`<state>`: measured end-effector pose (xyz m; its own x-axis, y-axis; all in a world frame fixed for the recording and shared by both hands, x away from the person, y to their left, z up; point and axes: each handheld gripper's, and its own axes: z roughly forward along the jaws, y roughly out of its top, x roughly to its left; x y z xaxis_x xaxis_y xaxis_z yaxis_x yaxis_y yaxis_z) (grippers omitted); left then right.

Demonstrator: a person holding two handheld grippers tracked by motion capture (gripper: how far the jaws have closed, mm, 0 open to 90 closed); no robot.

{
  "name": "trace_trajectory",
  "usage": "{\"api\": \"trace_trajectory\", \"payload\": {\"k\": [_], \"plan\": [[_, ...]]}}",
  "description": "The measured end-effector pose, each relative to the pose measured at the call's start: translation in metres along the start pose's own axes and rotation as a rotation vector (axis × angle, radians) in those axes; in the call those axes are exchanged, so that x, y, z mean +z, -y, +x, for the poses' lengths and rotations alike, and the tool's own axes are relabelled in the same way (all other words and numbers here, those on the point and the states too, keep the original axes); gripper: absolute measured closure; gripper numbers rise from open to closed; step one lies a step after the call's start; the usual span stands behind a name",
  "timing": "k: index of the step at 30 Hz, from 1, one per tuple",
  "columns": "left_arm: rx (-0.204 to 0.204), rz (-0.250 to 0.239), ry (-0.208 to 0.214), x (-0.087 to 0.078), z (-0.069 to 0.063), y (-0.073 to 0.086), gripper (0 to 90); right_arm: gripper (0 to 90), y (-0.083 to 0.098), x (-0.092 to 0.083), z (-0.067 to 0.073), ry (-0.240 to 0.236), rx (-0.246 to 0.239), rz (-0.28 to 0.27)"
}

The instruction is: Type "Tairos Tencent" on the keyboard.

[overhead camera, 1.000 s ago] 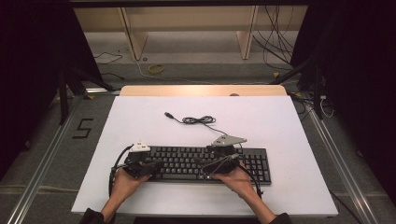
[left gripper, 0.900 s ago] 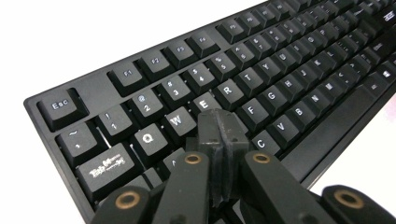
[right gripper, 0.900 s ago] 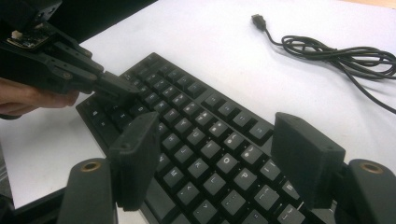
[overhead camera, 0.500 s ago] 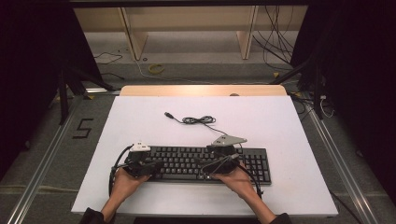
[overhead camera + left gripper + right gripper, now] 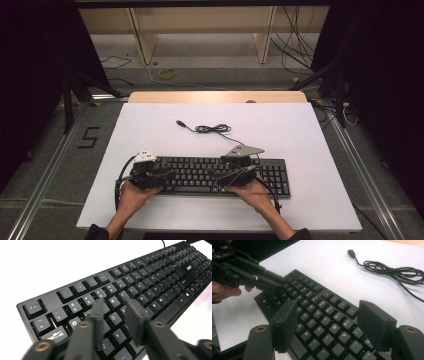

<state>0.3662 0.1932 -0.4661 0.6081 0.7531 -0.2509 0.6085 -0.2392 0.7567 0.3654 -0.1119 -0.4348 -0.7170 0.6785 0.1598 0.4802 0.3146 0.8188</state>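
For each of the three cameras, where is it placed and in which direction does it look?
High view: above the person's side, looking forward and down on the white table; both forearms, left gripper, right gripper show.
Left gripper view: rides that gripper, looking along its parted jaws at the keyboard.
Right gripper view: rides that gripper, jaws wide, over the keys; a hand farther off.
Shared: the keyboard appears everywhere; its cable in high and right views.

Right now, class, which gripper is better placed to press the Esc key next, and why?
Probably the left gripper. It hovers over the left end of the keyboard, with Esc close beside its jaws. The right gripper hangs over the P and O keys, farther along.
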Motion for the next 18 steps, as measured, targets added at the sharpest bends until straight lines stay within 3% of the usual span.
{"api": "trace_trajectory", "payload": {"k": [4,11,18], "plan": [[-0.018,-0.023,0.004,-0.003,0.001,-0.001,52.5,34.7,0.000,0.000,0.001,-0.008,-0.004,0.000],[-0.030,-0.071,0.011,-0.009,0.001,-0.001,40.6,39.0,0.001,0.002,0.005,-0.030,-0.013,0.009],[-0.033,-0.111,0.028,-0.014,0.003,0.001,34.5,53.0,0.005,0.004,0.011,-0.068,-0.036,0.015]]}}
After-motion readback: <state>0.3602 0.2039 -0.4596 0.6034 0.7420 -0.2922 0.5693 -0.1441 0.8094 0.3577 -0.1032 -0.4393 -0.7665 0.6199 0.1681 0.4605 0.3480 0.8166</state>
